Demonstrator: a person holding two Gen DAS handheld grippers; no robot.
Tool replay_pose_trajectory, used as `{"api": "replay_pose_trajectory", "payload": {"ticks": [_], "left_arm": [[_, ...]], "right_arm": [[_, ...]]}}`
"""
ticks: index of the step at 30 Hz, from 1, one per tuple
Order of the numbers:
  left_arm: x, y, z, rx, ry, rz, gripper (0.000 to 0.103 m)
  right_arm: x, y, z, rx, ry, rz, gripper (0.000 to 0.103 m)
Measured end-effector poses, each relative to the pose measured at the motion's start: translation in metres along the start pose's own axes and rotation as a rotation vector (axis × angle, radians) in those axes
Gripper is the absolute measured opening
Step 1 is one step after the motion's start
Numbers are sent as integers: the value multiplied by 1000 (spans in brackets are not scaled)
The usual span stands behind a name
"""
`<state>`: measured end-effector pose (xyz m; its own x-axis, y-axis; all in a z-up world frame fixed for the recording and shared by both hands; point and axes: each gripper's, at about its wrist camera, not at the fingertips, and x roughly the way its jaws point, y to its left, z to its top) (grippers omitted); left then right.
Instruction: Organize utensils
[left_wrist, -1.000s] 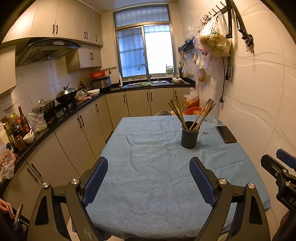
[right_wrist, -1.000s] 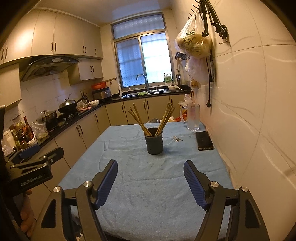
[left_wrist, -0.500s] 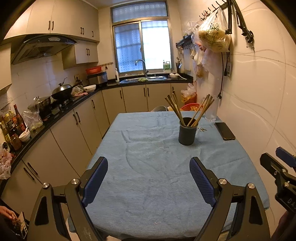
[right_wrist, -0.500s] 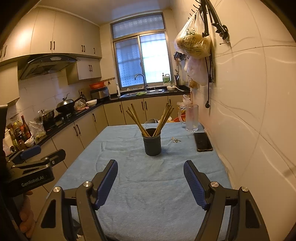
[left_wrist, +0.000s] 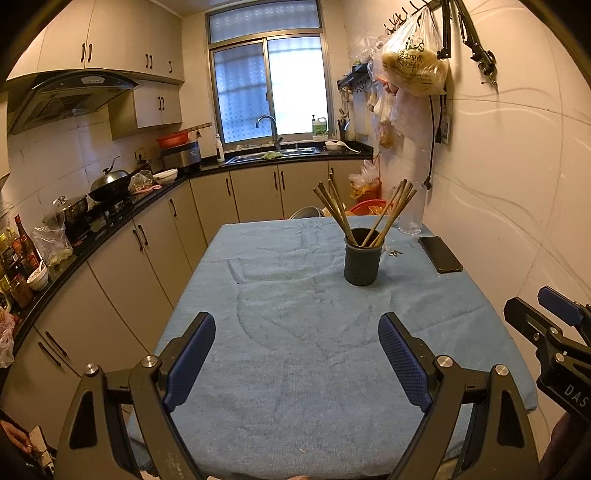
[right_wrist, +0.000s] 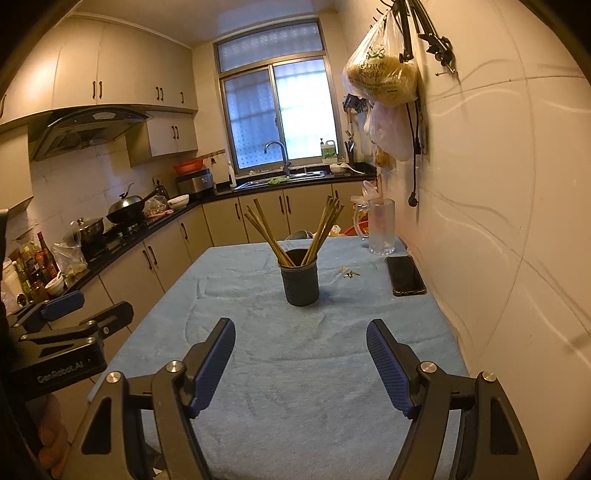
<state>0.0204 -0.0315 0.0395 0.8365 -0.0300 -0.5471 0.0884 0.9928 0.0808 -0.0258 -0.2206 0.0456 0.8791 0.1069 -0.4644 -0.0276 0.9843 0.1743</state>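
A dark grey cup (left_wrist: 362, 256) stands upright on the blue-cloth table (left_wrist: 295, 369), toward the far right, with several wooden chopsticks (left_wrist: 334, 210) fanned out in it. The right wrist view shows the same cup (right_wrist: 299, 277) and chopsticks (right_wrist: 321, 229). My left gripper (left_wrist: 297, 356) is open and empty, over the near part of the table, well short of the cup. My right gripper (right_wrist: 301, 363) is open and empty, also short of the cup. Each gripper shows at the edge of the other's view.
A black phone (right_wrist: 404, 275) lies by the wall right of the cup, with a glass mug (right_wrist: 380, 230) behind it and small scraps (right_wrist: 349, 273) between. The wall runs along the table's right side. Kitchen counters (left_wrist: 92, 236) line the left.
Both views have shifted slightly; the cup sits a little higher and farther in the left wrist view. Both grippers stay open and empty.
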Motion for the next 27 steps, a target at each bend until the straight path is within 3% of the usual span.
{"api": "replay_pose_trajectory", "payload": {"ticks": [27], "left_arm": [[10,5,7,-15,0,19,90]], "right_arm": [[12,-10,6,33,-24,17,76]]}}
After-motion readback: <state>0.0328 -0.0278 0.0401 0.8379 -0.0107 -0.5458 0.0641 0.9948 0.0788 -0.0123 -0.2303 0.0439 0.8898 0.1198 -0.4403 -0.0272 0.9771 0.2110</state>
